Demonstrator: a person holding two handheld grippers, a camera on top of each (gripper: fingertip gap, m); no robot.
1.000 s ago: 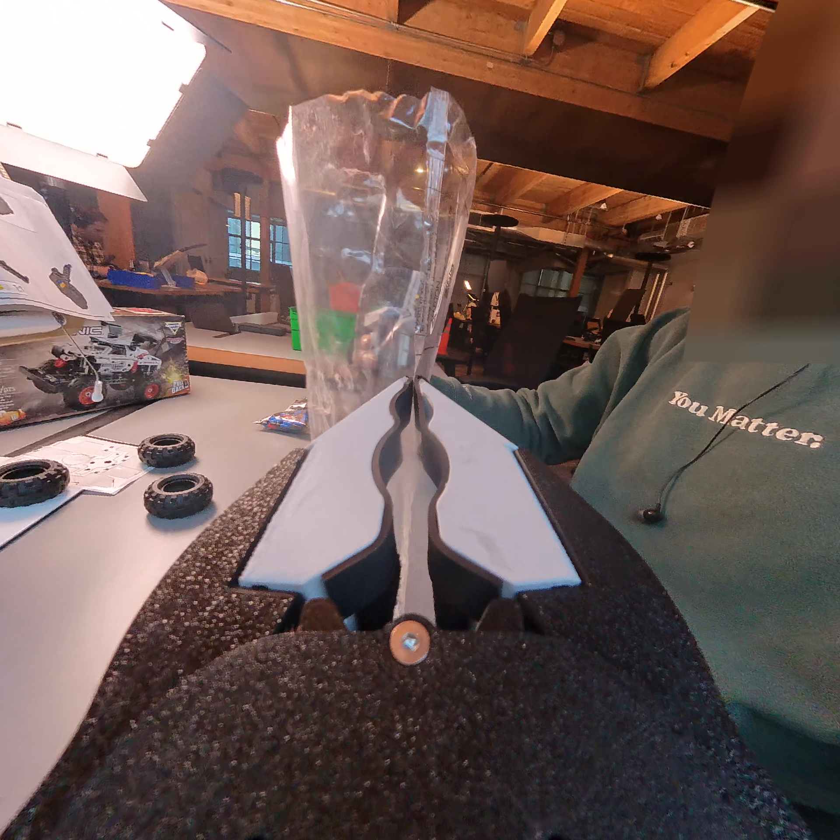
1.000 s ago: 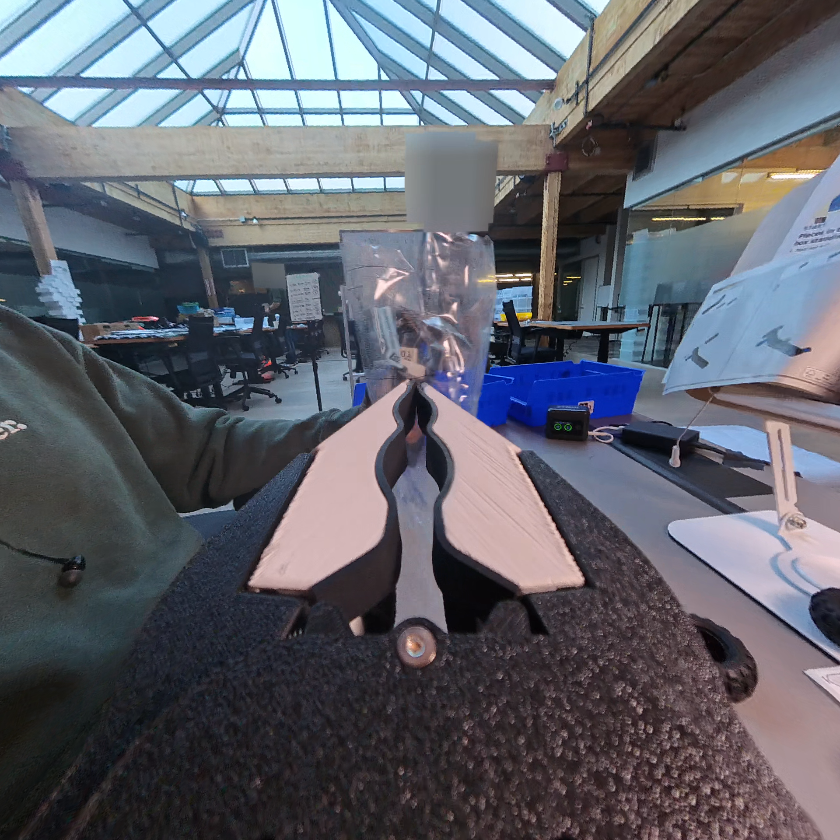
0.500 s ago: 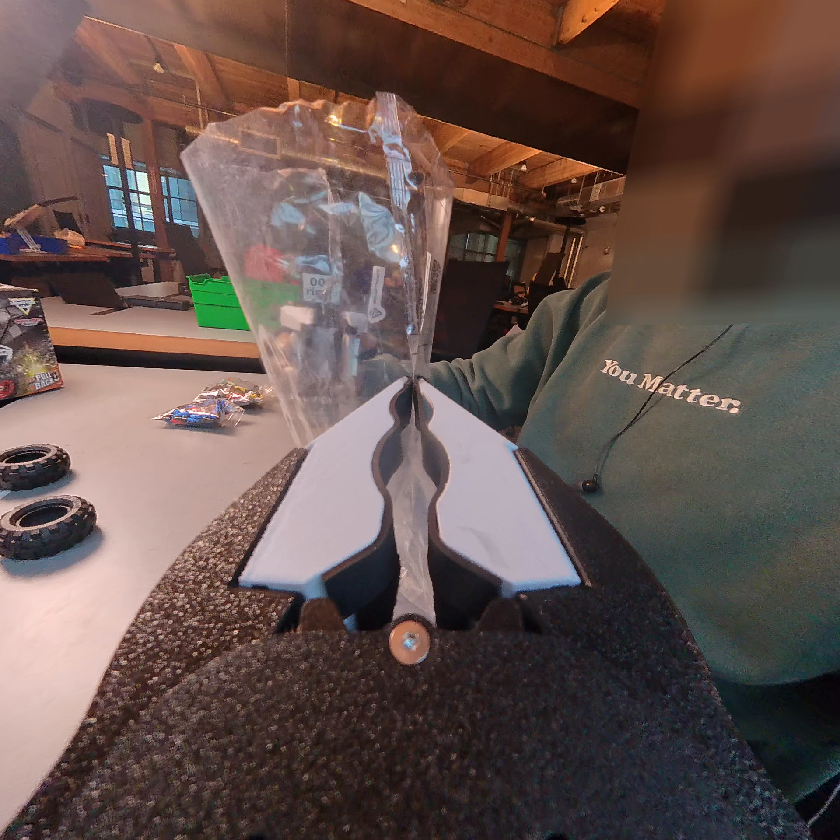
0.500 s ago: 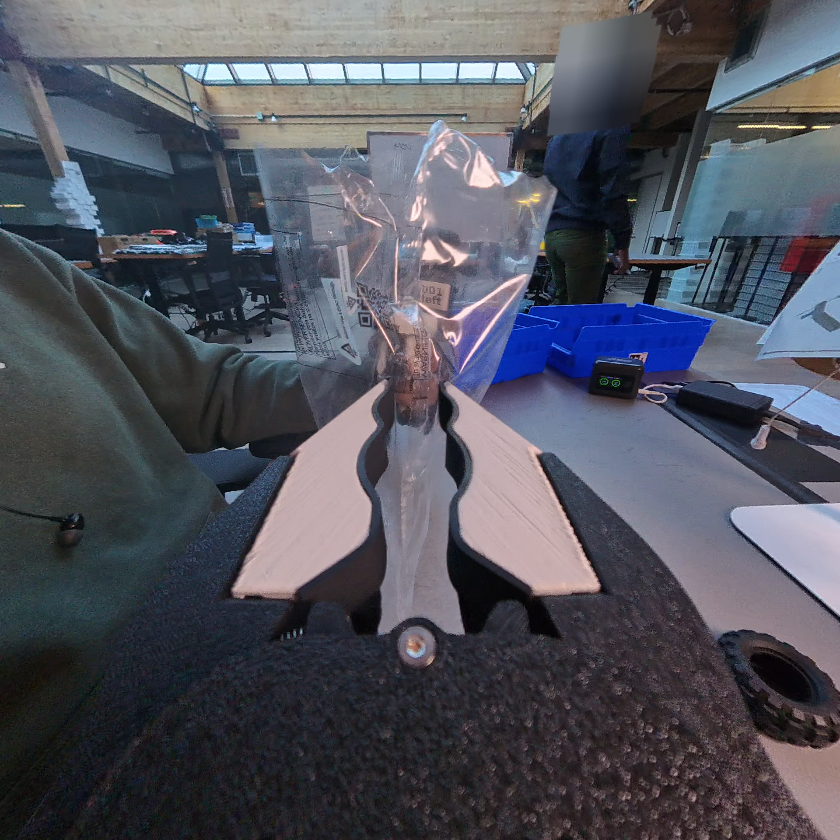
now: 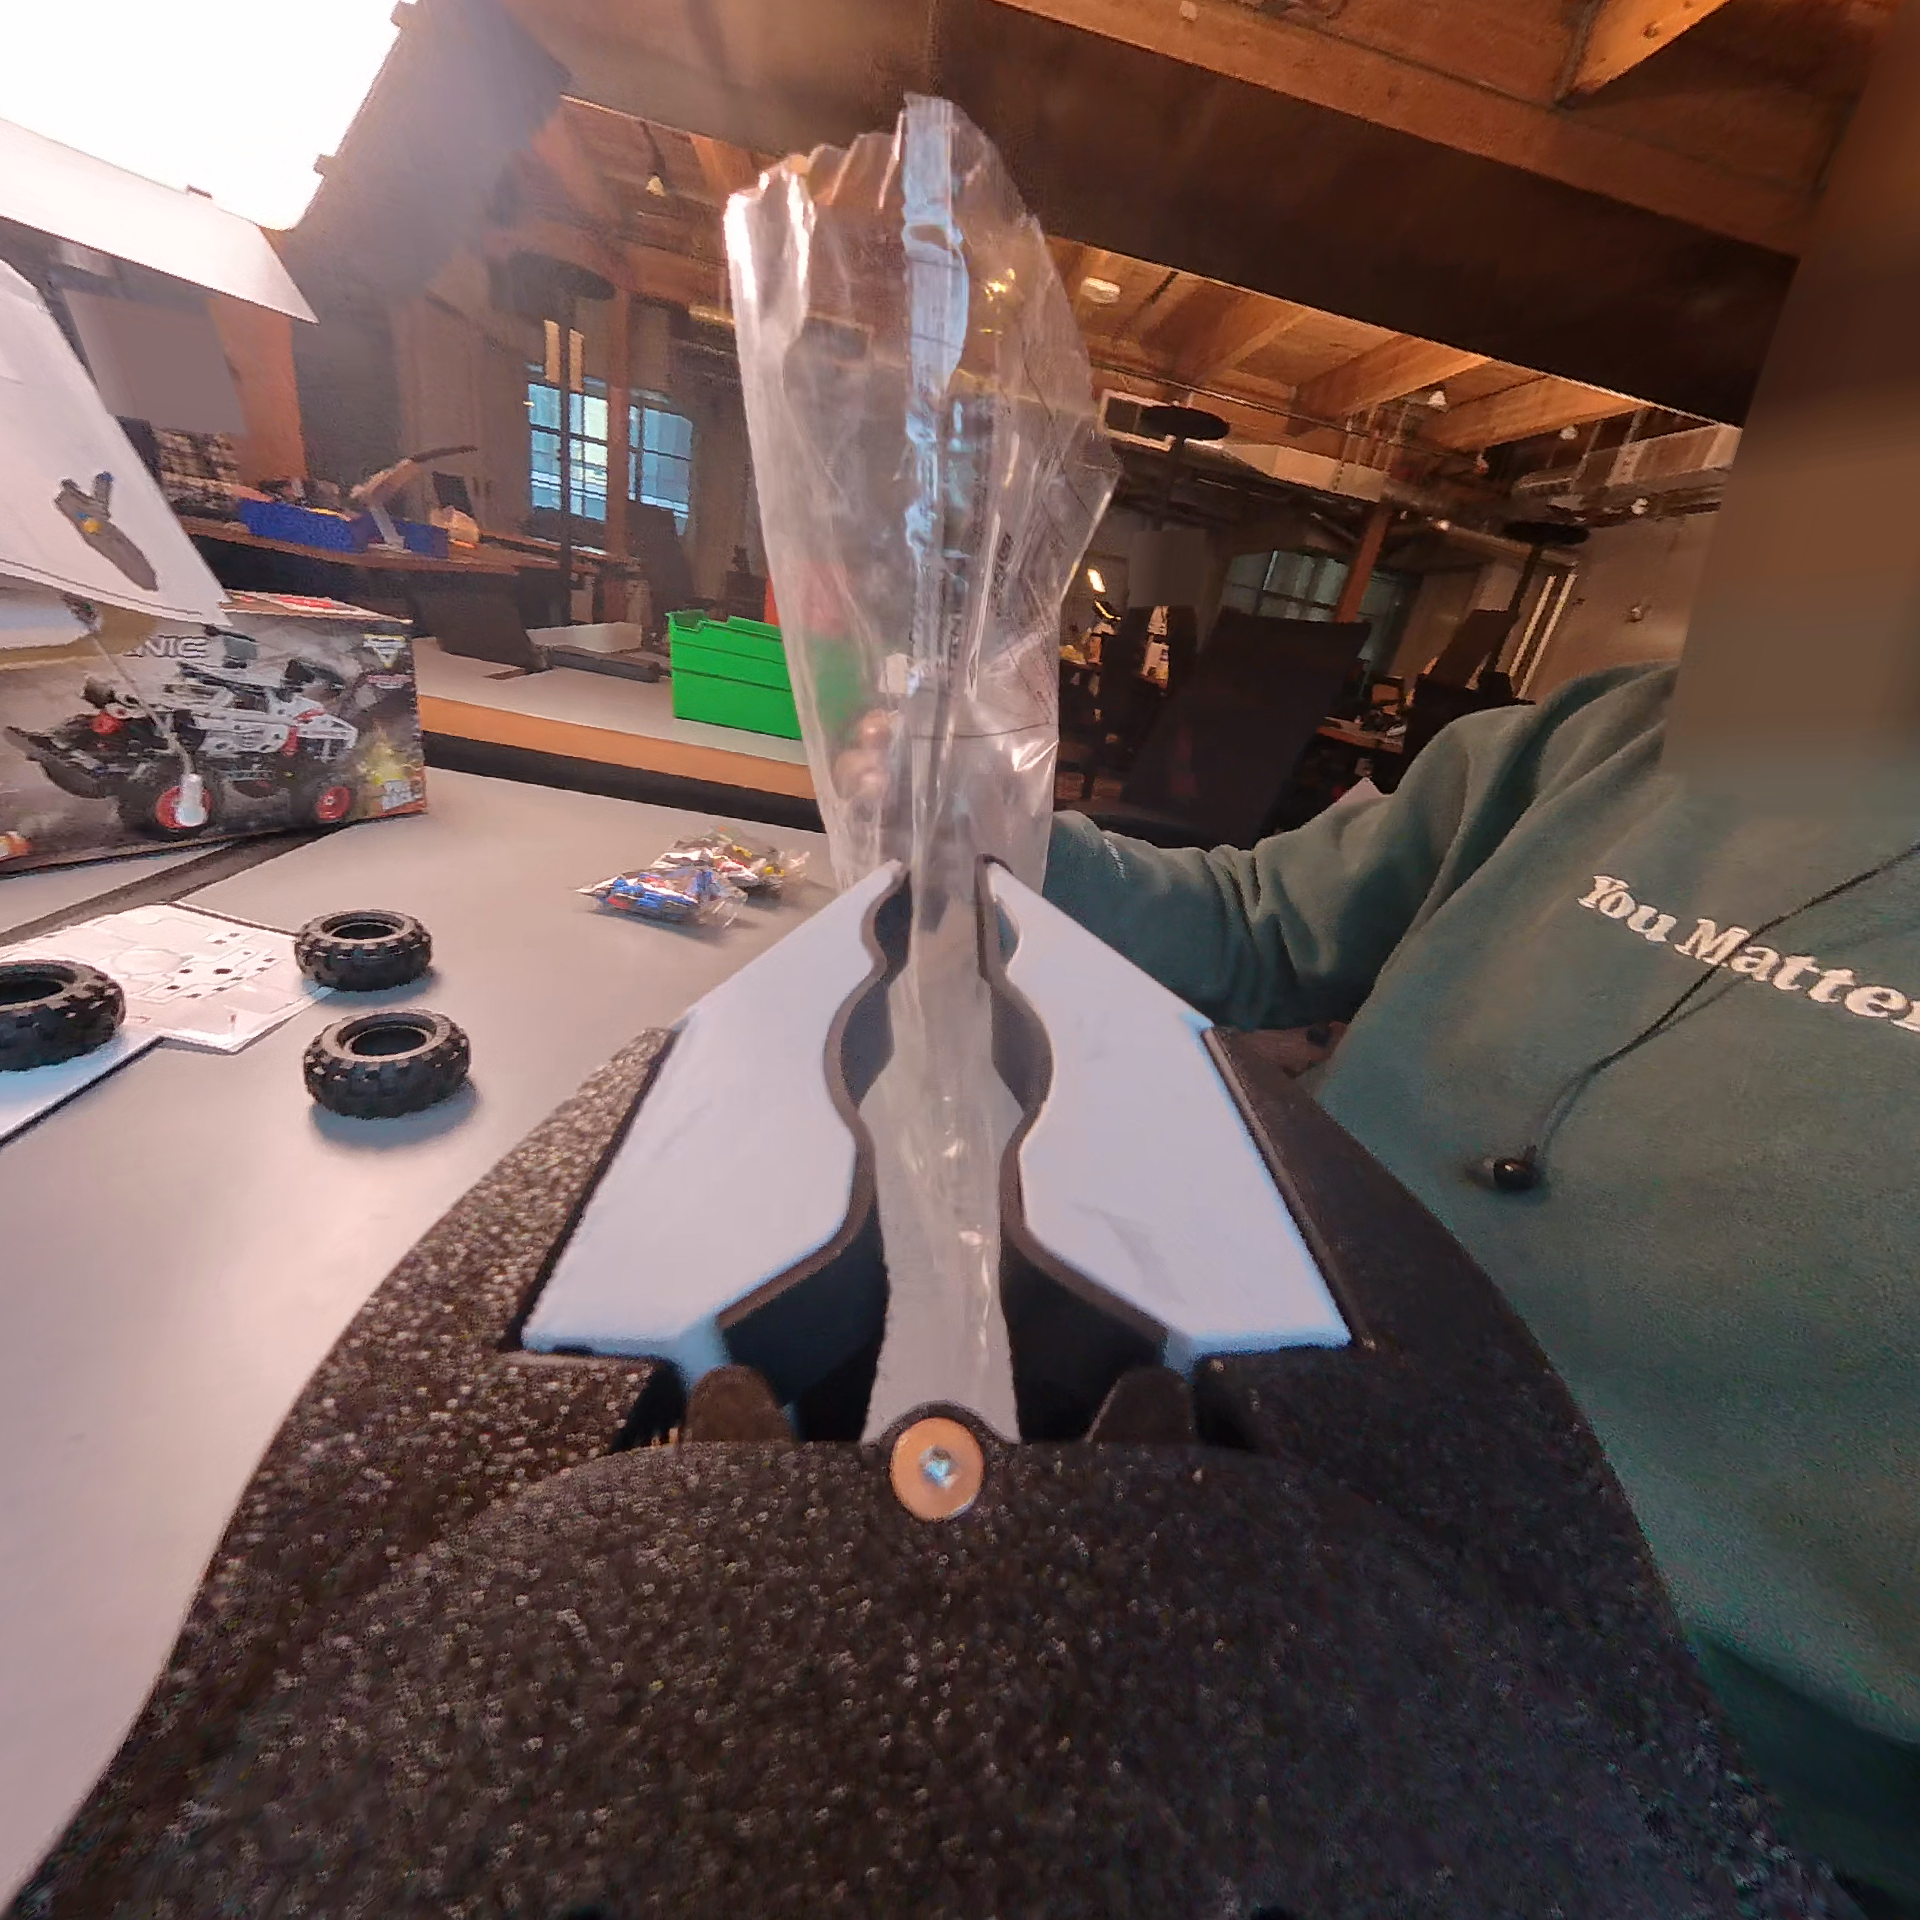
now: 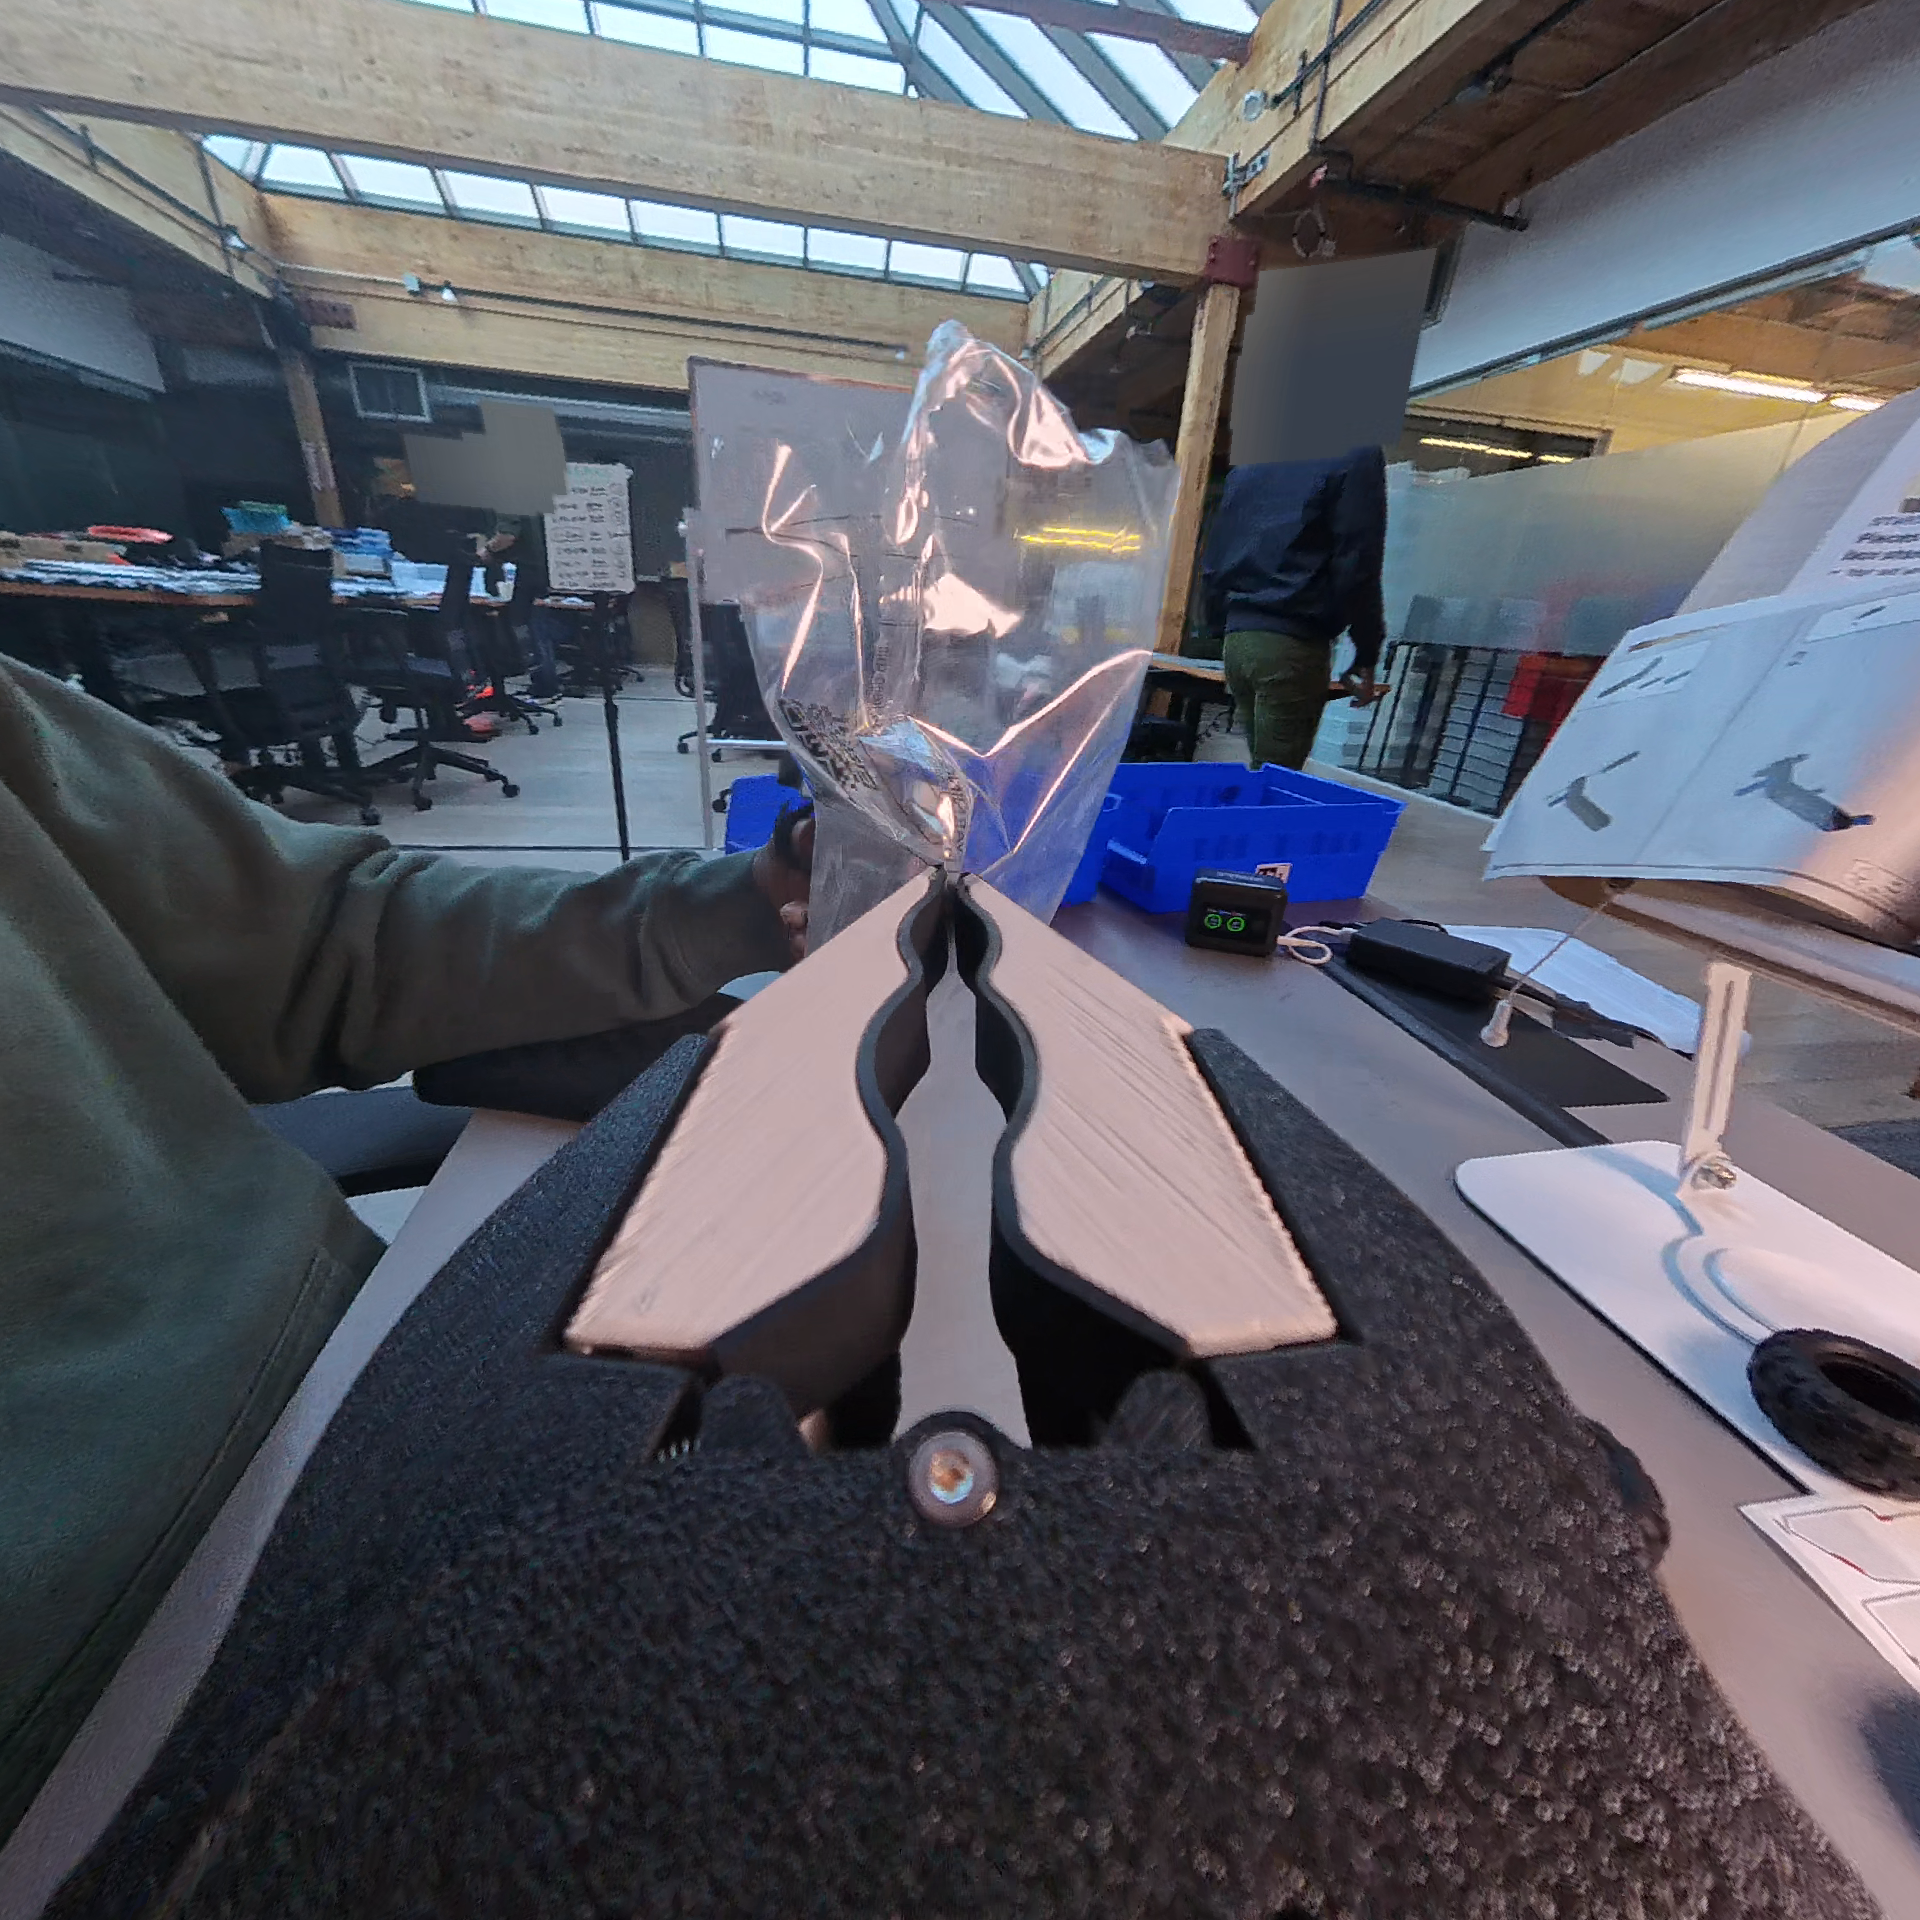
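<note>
Both grippers pinch one clear plastic bag (image 5: 914, 540) held up above the grey counter (image 5: 208, 1195) — the left gripper (image 5: 940, 883) with fingers narrowed on its lower edge, the right gripper (image 6: 951, 883) with fingers closed on a crumpled corner. Three black tyres (image 5: 384, 1060) lie to the left.

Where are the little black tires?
In the left wrist view, three black tires lie on the grey table, left of the left gripper, by a white sheet and near the toy truck box.

Black tyre (image 6: 1860, 1403) cut off by right edge
</note>
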